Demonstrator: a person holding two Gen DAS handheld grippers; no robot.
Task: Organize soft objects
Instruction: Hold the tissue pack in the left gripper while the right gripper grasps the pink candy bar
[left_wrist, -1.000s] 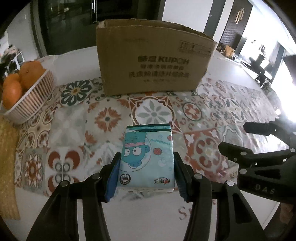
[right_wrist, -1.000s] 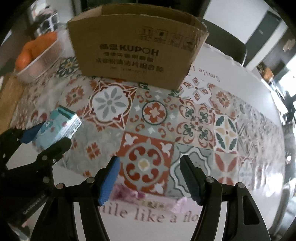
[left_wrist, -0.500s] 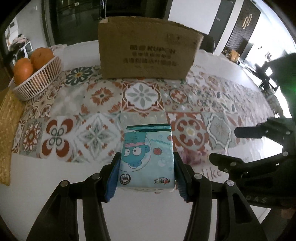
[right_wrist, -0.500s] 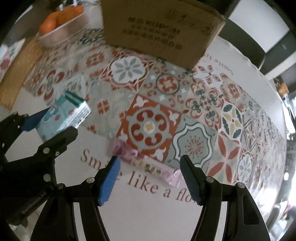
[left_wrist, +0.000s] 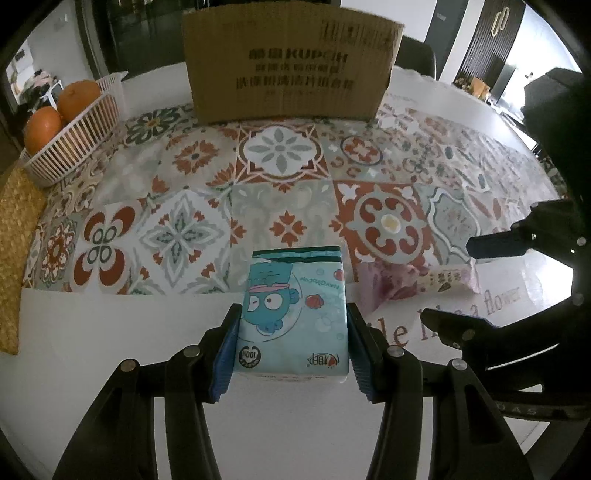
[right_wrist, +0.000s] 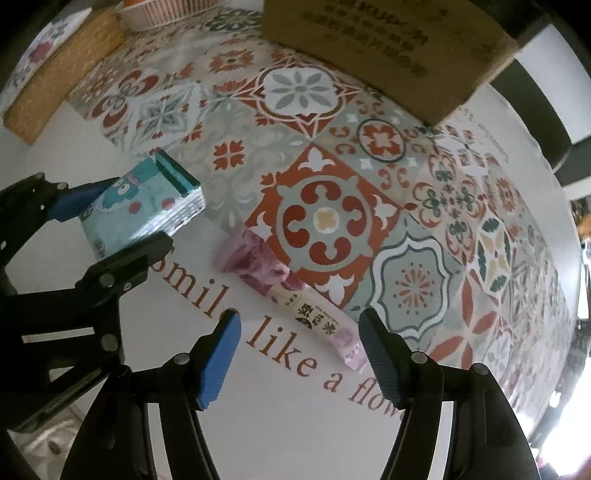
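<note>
My left gripper (left_wrist: 291, 347) is shut on a teal tissue pack (left_wrist: 291, 314) with a cartoon face and holds it above the near edge of the table. The pack also shows in the right wrist view (right_wrist: 142, 206), at left between the left gripper's fingers. A pink tissue pack (right_wrist: 291, 291) lies flat on the table where the patterned cloth ends; it also shows in the left wrist view (left_wrist: 417, 282). My right gripper (right_wrist: 299, 354) is open and empty, above the pink pack's near end. A cardboard box (left_wrist: 291, 62) stands at the back of the table.
A white basket (left_wrist: 74, 144) with oranges (left_wrist: 77, 98) stands at the far left. A woven mat (left_wrist: 16, 236) lies along the left edge. The patterned cloth (left_wrist: 280, 158) covers the table's middle. A dark chair (right_wrist: 535, 110) stands behind the box.
Both grippers have pulled back from the box toward the near table edge. The left still holds the teal pack. The pink pack has come into view under the right gripper.
</note>
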